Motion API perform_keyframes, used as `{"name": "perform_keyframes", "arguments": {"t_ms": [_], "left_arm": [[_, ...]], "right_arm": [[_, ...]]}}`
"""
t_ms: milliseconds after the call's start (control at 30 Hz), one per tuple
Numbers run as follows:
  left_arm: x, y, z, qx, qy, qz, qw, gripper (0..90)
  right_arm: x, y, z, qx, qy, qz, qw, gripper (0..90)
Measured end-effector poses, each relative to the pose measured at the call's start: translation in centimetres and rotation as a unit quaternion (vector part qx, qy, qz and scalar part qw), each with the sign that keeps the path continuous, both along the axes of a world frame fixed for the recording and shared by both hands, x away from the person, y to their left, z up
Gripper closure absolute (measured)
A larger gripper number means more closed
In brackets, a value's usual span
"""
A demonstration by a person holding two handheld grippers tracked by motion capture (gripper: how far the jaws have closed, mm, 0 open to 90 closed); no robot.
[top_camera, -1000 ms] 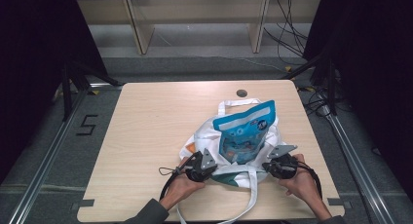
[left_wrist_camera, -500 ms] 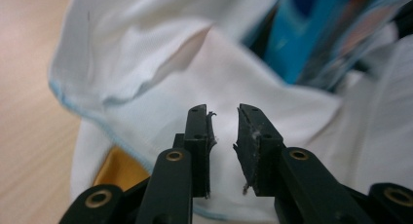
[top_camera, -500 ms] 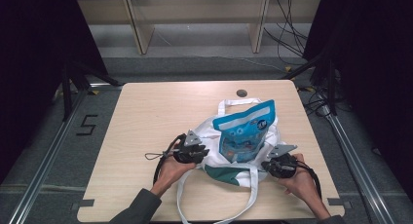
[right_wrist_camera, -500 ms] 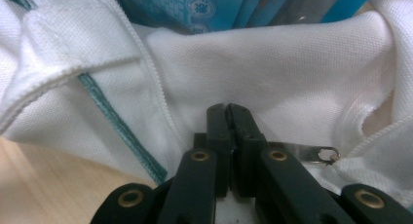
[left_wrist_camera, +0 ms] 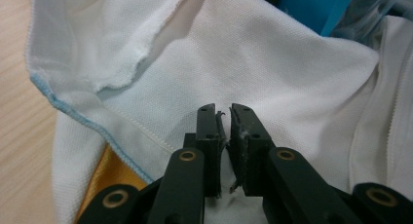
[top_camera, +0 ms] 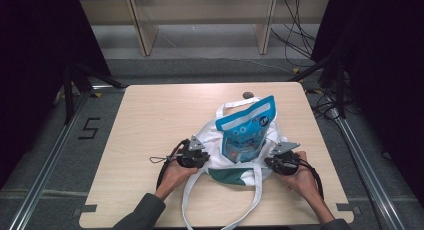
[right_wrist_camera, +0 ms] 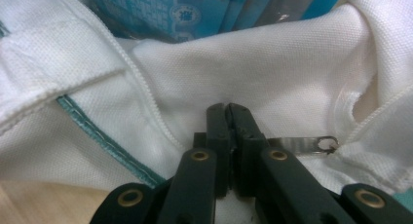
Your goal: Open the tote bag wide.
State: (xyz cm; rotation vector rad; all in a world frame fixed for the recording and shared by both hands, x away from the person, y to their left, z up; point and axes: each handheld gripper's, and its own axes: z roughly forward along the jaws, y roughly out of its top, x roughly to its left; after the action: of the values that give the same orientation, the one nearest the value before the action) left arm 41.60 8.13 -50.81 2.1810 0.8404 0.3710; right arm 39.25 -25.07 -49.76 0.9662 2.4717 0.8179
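1. While you hold the white woven-fabric tote bag (top_camera: 220, 145) by its two sides, it lies on the near half of the pale wooden table (top_camera: 150, 115), right of centre, its long handles trailing toward the near edge.
2. Your left gripper (top_camera: 194, 155) sits at the bag's left edge. In the left gripper view its jaws are nearly pressed together on a fold of the white cloth (left_wrist_camera: 272, 78), a thin slit between them; I judge it a pinch on the fabric.
3. Your right gripper (top_camera: 281, 161) sits at the bag's right edge. In the right gripper view its jaws are pressed together with cloth bunched at the tips, so it too appears to pinch the bag.
4. The blue printed plastic pouch (top_camera: 247, 130) stands half out of the bag's mouth, leaning toward the far side. Gripping both sides likely keeps the opening spread and the bag steady around it.
5. A small metal strip with a ring end (right_wrist_camera: 311, 144) lies on the cloth just right of your right jaws; mind it does not snag.
6. A small dark round object (top_camera: 248, 95) rests near the far edge, well apart from the bag.
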Motion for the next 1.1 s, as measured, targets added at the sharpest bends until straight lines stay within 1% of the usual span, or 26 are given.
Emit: {"name": "perform_keyframes", "arguments": {"t_ms": [33, 67, 100, 133, 167, 200, 233, 300, 333, 367, 433, 467, 500, 533, 600, 633, 700, 767, 833, 867, 900, 933, 967, 1000, 1067, 1100], "left_arm": [[0.0, 0.0, 0.0, 0.0, 0.001, 0.004, 1.0, 81.7], [0.0, 0.0, 0.0, 0.001, 0.001, 0.001, 1.0, 81.7], [0.1, 0.1, 0.0, 0.005, 0.0, -0.001, 1.0, 81.7], [0.2, 0.1, 0.0, -0.001, 0.001, 0.006, 1.0, 81.7], [0.3, 0.3, -0.1, 0.003, -0.001, 0.007, 1.0, 81.8], [0.4, 0.3, -0.1, -0.002, 0.001, 0.01, 0.9999, 82.0], [0.6, 0.5, -0.1, 0.006, -0.004, 0.01, 0.9999, 82.0], [1.1, 0.7, -0.1, 0.011, -0.007, 0.015, 0.9998, 81.9], [1.3, 0.9, -0.1, 0.014, -0.009, 0.016, 0.9997, 82.0], [1.6, 1.1, -0.2, 0.006, -0.007, 0.025, 0.9996, 82.0], [2.1, 1.5, -0.3, 0.001, -0.005, 0.033, 0.9994, 82.6], [2.3, 1.7, -0.3, 0.0, -0.005, 0.035, 0.9994, 82.6], [2.7, 1.9, -0.3, 0.004, -0.007, 0.038, 0.9993, 82.7], [2.8, 2.0, -0.3, 0.0, -0.006, 0.043, 0.9991, 82.7], [3.2, 2.3, -0.3, 0.003, -0.007, 0.047, 0.9989, 82.8], [3.3, 2.2, -0.4, -0.007, -0.003, 0.055, 0.9985, 82.8], [3.4, 2.3, -0.4, -0.009, -0.004, 0.05, 0.9987, 82.7], [3.4, 2.4, -0.3, -0.009, -0.002, 0.047, 0.9989, 81.5], [3.4, 2.5, -0.2, -0.022, 0.004, 0.055, 0.9982, 80.5], [3.3, 2.4, -0.1, -0.035, 0.008, 0.061, 0.9975, 79.2], [3.3, 2.5, 0.2, -0.045, 0.012, 0.064, 0.9969, 76.8], [3.2, 2.5, 0.4, -0.052, 0.014, 0.066, 0.9963, 73.3], [3.1, 2.7, 0.9, -0.057, 0.012, 0.07, 0.9958, 71.8], [2.9, 2.8, 1.3, -0.069, 0.009, 0.076, 0.9947, 69.4], [2.4, 3.3, 2.4, -0.09, -0.002, 0.077, 0.993, 66.9], [2.2, 3.4, 2.8, -0.1, -0.005, 0.079, 0.9918, 65.1]], "right_arm": [[-0.1, 0.1, 0.1, 0.002, 0.016, -0.005, 0.9999, 88.0], [0.2, -0.1, 0.2, -0.003, 0.005, 0.003, 1.0, 87.9], [0.2, 0.0, 0.1, -0.002, 0.005, -0.003, 1.0, 87.9], [0.3, 0.1, 0.1, -0.001, 0.007, -0.002, 1.0, 87.9], [0.5, 0.2, 0.1, 0.001, 0.005, -0.003, 1.0, 87.9], [0.8, 0.3, -0.2, 0.009, -0.012, -0.008, 0.9999, 87.8], [0.9, 0.4, 0.0, 0.003, -0.001, -0.006, 1.0, 87.8], [1.3, 0.9, -0.3, 0.01, -0.005, -0.017, 0.9998, 87.8], [1.9, 0.9, -0.1, 0.003, -0.003, -0.009, 1.0, 87.8], [2.1, 1.1, -0.1, 0.004, -0.003, -0.01, 0.9999, 87.8], [2.8, 1.5, -0.1, 0.004, -0.002, -0.013, 0.9999, 87.8], [3.1, 1.7, -0.1, 0.003, -0.005, -0.013, 0.9999, 87.8], [3.2, 1.8, -0.1, 0.003, -0.005, -0.015, 0.9999, 87.8], [3.5, 2.0, -0.2, 0.007, -0.004, -0.015, 0.9999, 87.8], [3.8, 2.2, -0.2, 0.006, -0.007, -0.015, 0.9998, 87.7], [3.9, 2.3, -0.3, 0.009, -0.015, -0.015, 0.9997, 87.7], [3.9, 2.4, -0.3, 0.007, -0.01, -0.016, 0.9998, 87.1], [3.9, 2.2, -0.3, 0.01, -0.014, -0.014, 0.9998, 86.6], [4.0, 2.2, -0.2, 0.015, -0.007, -0.014, 0.9998, 86.4], [4.0, 2.1, -0.2, 0.017, -0.007, -0.016, 0.9997, 85.8], [3.9, 2.2, -0.3, 0.024, -0.006, -0.022, 0.9995, 83.0], [4.0, 2.0, 0.0, 0.025, -0.004, -0.02, 0.9995, 78.9], [4.0, 1.8, 0.2, 0.029, -0.006, -0.025, 0.9992, 75.6], [4.0, 1.6, 0.4, 0.047, 0.0, -0.034, 0.9983, 71.9], [3.9, 1.0, 1.0, 0.072, -0.017, -0.041, 0.9964, 67.3], [3.7, 0.6, 1.4, 0.078, -0.023, -0.041, 0.9958, 65.7]]}}
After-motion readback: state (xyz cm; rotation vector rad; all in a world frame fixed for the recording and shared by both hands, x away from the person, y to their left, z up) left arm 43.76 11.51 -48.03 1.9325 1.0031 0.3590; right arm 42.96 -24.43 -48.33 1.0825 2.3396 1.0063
